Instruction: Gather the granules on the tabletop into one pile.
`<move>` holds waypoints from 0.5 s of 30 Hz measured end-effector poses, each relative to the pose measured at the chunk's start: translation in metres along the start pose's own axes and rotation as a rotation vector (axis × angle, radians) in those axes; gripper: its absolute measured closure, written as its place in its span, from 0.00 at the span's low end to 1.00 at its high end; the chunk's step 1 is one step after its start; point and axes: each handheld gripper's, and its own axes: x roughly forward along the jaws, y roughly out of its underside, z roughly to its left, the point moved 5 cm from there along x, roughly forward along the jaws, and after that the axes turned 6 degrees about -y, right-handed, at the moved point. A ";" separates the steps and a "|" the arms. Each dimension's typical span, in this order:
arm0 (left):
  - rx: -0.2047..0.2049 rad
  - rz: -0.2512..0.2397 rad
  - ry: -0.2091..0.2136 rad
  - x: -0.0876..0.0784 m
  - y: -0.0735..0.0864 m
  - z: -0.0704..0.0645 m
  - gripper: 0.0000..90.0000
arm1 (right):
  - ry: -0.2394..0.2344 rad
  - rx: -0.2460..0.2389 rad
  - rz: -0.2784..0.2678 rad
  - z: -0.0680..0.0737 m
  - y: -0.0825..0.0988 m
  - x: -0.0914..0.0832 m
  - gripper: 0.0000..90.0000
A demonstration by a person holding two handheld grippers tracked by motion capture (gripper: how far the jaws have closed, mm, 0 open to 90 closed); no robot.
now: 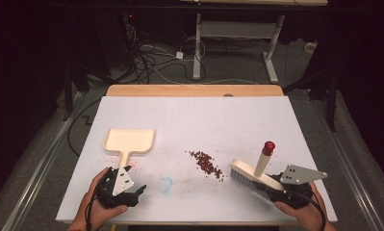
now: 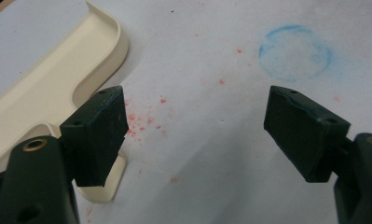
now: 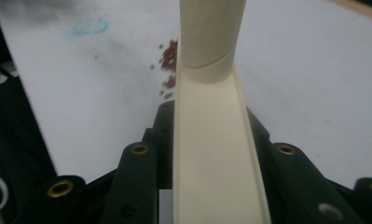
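A cream dustpan [image 1: 130, 139] lies at the left of the white table, its handle toward me. My left gripper [image 1: 137, 191] rests just beside the handle's end, open, with bare table between the jaws. In the left gripper view the dustpan handle [image 2: 44, 93] runs past the left jaw of my left gripper [image 2: 195, 135]. My right gripper [image 1: 272, 188] is shut on the cream back of a brush [image 1: 249, 174], whose red-tipped handle [image 1: 265, 156] stands up. A small pile of red-brown bits [image 1: 206, 163] lies left of the bristles. In the right gripper view, my right gripper [image 3: 211, 130] clamps the brush back [image 3: 211, 177].
A faint blue ring mark [image 1: 165, 184] is on the table surface between my hands, also seen as a blue ring [image 2: 294, 52] ahead of the left jaws. Pink specks [image 2: 141, 123] dot the table near the dustpan handle. The table's front edge [image 1: 194, 222] is close to both hands.
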 end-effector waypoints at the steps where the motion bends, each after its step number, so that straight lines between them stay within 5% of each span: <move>1: 0.003 -0.001 0.000 0.000 -0.001 0.000 0.23 | -0.018 0.001 0.006 0.002 0.005 0.001 0.75; 5: 0.011 0.000 0.002 0.002 -0.004 -0.002 0.23 | -0.071 0.005 -0.006 0.008 0.008 0.012 0.75; 15: 0.007 0.008 0.015 0.005 -0.003 -0.002 0.23 | -0.049 -0.016 -0.019 -0.001 -0.019 0.052 0.75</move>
